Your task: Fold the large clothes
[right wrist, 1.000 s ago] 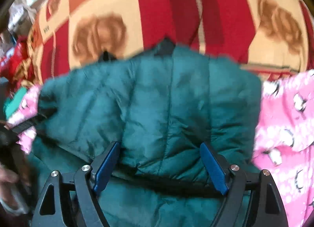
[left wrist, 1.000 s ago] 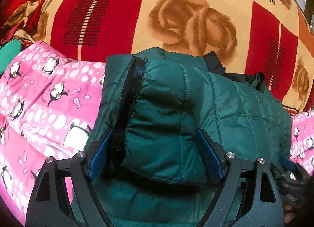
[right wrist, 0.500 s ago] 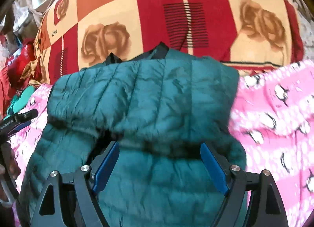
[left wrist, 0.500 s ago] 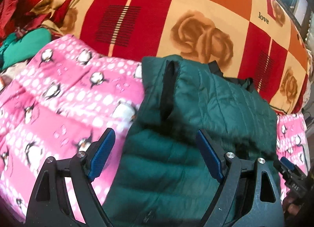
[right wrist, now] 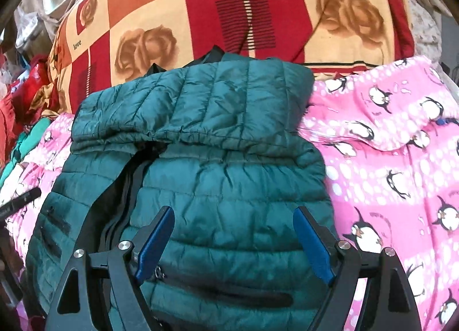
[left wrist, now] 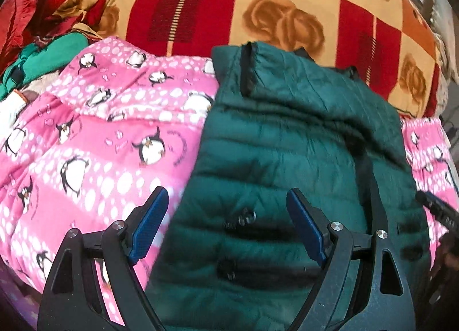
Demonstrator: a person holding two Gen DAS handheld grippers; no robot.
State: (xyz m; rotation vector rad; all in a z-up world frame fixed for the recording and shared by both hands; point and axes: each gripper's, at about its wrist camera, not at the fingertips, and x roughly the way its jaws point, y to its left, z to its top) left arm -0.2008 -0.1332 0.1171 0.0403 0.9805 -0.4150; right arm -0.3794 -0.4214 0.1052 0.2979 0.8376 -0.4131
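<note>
While both grippers hang wide open and empty, the jacket (right wrist: 218,182) lies folded just ahead of the right gripper (right wrist: 233,239). The left gripper (left wrist: 226,223) straddles its blurred left edge, and its near hem is cut off below both.

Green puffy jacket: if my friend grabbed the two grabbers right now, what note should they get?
Left gripper: open, empty, above the jacket's edge.
Right gripper: open, empty, above the jacket.
Green jacket: lies on the pink penguin blanket, in front of the rose-patterned blanket.
Done: the top part is folded down over the body.
Left: probably more folds to make it compact; the zipper front looks loose.
</note>
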